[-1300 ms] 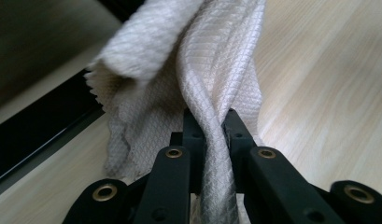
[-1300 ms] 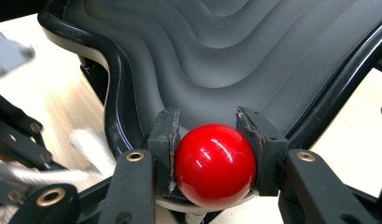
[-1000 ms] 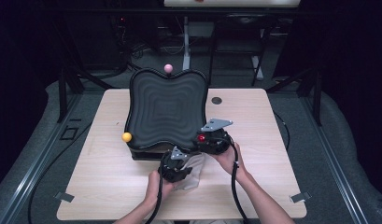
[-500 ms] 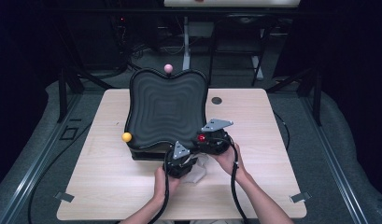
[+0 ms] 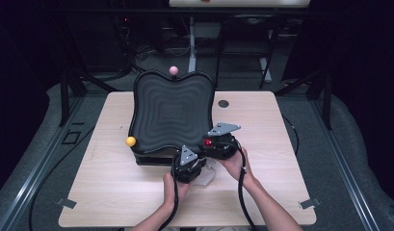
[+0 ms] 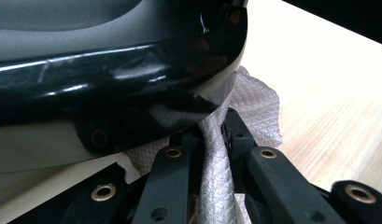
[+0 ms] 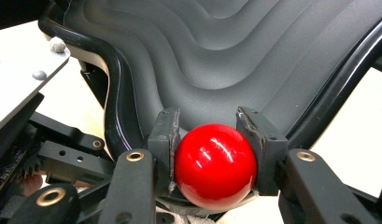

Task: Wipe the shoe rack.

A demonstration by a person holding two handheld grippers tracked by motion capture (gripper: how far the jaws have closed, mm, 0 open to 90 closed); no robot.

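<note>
Table (image 5: 112, 192): three balls (image 5: 207, 143), one tray (image 5: 173, 110).

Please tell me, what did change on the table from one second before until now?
The left tool, shut on the white paper towel, moved slightly toward the black tray. The right tool still grips the red ball; the yellow ball and pink ball stayed.

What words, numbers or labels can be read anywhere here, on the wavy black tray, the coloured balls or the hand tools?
None can be read. The wavy black tray, red ball, yellow ball, pink ball, white paper towel and both grippers, left gripper and right gripper, bear no visible lettering.
</note>
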